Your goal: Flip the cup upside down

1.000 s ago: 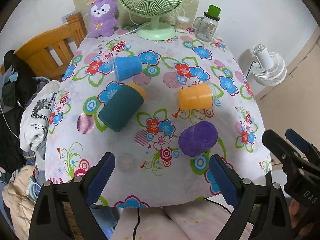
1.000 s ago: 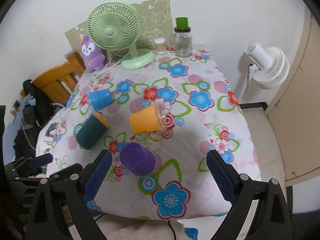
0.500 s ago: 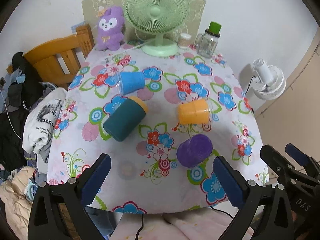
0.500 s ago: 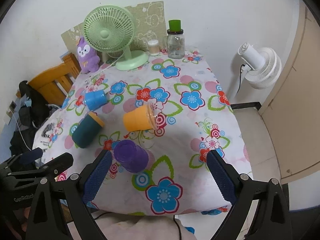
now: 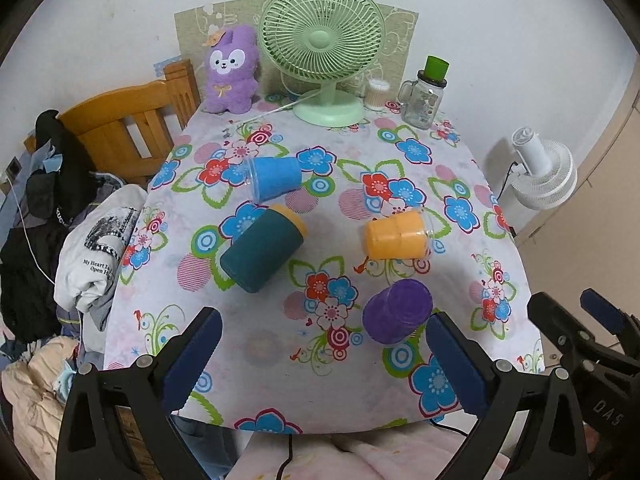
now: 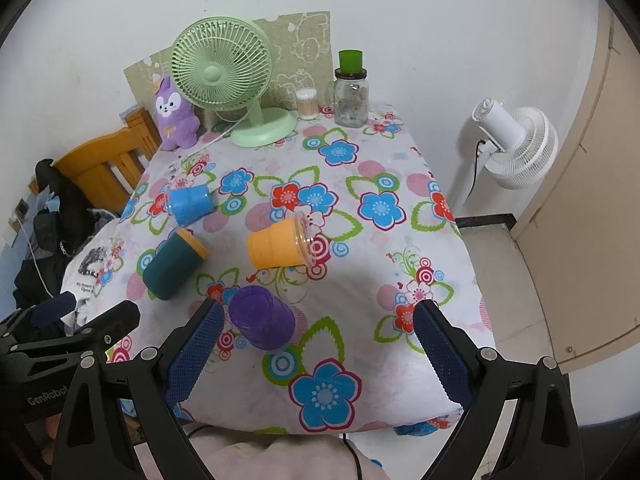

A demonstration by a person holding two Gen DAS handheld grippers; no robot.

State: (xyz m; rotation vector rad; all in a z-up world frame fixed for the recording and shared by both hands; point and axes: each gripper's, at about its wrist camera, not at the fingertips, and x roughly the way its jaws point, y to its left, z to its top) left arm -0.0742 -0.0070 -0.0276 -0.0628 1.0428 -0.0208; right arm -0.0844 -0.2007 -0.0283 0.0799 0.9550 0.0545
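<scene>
On the table (image 5: 400,136): four cups on their sides.
Purple cup (image 5: 397,311): nearest, light, slippery plastic; grip mid-wall.
Left gripper (image 5: 320,354): spread, empty.
Right gripper (image 6: 316,350): spread, empty.

The surface (image 5: 400,128) has a white cloth with blue and red flowers, green leaves and pink striped circles. On it there are four cups: a blue cup (image 5: 275,178), a dark teal cup (image 5: 260,256) with a yellow rim, an orange cup (image 5: 396,237) and a purple cup (image 5: 396,312). The desk fan (image 5: 320,46) is pale green. The plush toy (image 5: 231,70) is purple with a white face. Both tongs, left tongs (image 5: 320,360) and right tongs (image 6: 316,354), are black with dark blue pads.
</scene>
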